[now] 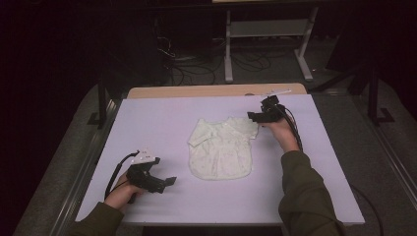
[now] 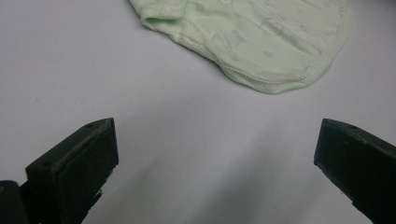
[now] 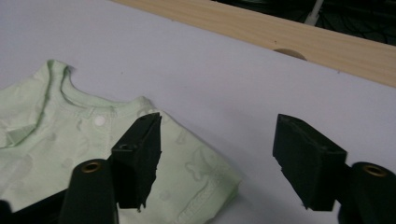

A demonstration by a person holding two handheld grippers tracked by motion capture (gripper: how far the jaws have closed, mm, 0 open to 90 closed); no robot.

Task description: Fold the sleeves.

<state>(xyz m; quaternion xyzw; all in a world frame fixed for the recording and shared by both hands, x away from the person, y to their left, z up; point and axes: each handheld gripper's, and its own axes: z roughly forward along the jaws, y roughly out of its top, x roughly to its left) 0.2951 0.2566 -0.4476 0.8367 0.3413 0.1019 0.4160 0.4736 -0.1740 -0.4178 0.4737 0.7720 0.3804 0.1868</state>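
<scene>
**Right gripper poised over the sleeve, left gripper idle**

Our right gripper [image 3: 217, 161] stands released, its jaws apart and straddling the sleeve [image 3: 201, 172] of the pale green baby shirt [image 1: 222, 147], one jaw over the fabric and the other over bare worktop [image 1: 162, 128]. Nothing is pinched yet. Our left gripper [image 2: 215, 158] is also released, jaws wide, resting well short of the shirt's rounded hem [image 2: 275, 84].

The shirt lies flat near the middle of the worktop, collar toward the far wooden edge [image 3: 289, 35], the other sleeve folded in.

We judge the risk to lie in the pinch itself. If the jaws close too high, they may catch only the top layer, or slide off the thin cuff, and the sleeve would drop on lifting. If they press down too hard, the whole shirt could drag and bunch, since our left gripper is not holding it down.
</scene>
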